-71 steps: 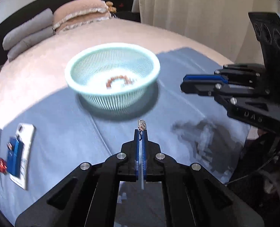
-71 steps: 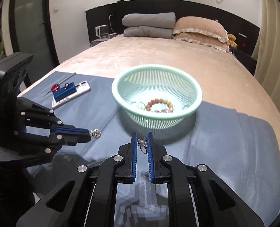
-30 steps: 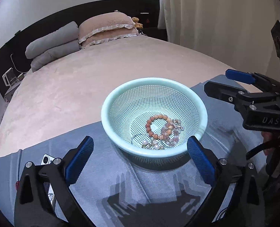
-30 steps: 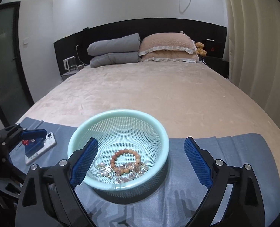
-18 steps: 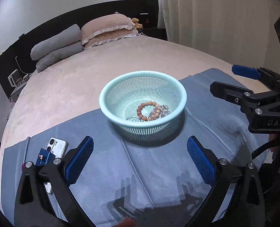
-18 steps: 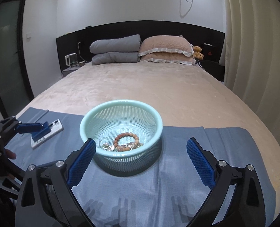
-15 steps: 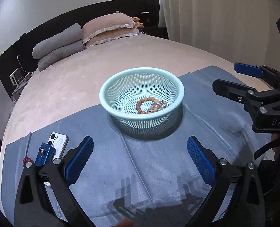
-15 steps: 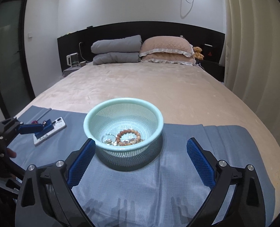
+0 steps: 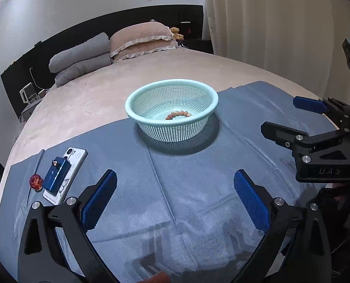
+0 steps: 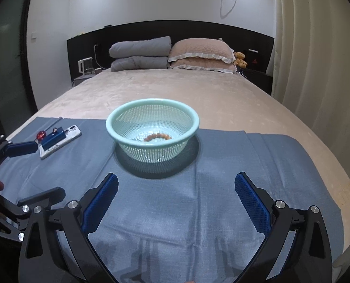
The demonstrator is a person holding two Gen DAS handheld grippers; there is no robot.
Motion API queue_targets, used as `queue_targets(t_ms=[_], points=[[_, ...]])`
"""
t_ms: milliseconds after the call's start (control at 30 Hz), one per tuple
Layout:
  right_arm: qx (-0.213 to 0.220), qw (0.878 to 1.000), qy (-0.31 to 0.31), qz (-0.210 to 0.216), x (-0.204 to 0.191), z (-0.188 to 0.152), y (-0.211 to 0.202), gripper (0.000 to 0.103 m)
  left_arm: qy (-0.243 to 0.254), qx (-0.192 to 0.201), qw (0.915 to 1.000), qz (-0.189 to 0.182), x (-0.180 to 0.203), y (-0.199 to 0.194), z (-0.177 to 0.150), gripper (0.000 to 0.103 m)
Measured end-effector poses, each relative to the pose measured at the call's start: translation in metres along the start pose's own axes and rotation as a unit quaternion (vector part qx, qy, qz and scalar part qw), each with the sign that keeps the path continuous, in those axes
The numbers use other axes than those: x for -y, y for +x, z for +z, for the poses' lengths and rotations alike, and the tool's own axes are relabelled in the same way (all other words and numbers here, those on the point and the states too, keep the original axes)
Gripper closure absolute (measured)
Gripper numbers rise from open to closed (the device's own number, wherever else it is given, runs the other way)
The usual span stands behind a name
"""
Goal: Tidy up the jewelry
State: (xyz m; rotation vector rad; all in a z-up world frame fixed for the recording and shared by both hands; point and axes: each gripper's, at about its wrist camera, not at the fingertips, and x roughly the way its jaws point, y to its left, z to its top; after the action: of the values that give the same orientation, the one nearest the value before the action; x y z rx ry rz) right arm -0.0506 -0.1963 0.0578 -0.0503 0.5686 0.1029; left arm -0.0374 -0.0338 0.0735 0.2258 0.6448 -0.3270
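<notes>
From the left wrist, the left gripper (image 9: 175, 197) gapes wide and empty near a mint basket (image 9: 137, 113) holding a bead bracelet (image 9: 177, 114), while from the right wrist the right gripper (image 10: 176, 201) spreads equally empty, so sorting looks finished

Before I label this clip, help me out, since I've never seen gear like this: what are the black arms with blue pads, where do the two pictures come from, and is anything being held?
They are hand-held tongs, one per hand, each carrying a fisheye camera looking along its fingers. One picture comes from the left tongs, the other from the right tongs. Both stand open and hold nothing. On the grey-blue cloth over the bed sit a mint-green mesh plastic basket containing a brown beaded bracelet, and a white phone with a small blue box on it.
</notes>
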Motion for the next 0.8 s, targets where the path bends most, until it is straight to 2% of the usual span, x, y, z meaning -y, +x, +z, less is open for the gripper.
queue_targets(t_ms=[200,500,633,733,800], points=[[-0.005,1.0,0.001,0.001,-0.006,-0.01,0.0,0.008,-0.037,-0.009,0.9993,0.004,-0.006,0.003,-0.011,0.006],[0.007,1.0,0.014,0.002,-0.003,-0.012,-0.005,0.008,-0.064,0.018,0.9974,0.027,-0.014,-0.004,-0.012,0.006],[0.014,1.0,0.018,0.004,-0.001,-0.011,-0.008,0.008,-0.077,0.034,0.9962,0.022,-0.018,-0.009,-0.009,0.006],[0.013,1.0,0.019,0.001,0.0,-0.01,-0.009,0.008,-0.083,0.044,0.9948,0.039,-0.021,-0.011,-0.008,0.006],[0.014,1.0,0.019,0.001,0.0,-0.01,-0.01,0.008,-0.085,0.041,0.995,0.035,-0.022,-0.009,-0.007,0.006]])
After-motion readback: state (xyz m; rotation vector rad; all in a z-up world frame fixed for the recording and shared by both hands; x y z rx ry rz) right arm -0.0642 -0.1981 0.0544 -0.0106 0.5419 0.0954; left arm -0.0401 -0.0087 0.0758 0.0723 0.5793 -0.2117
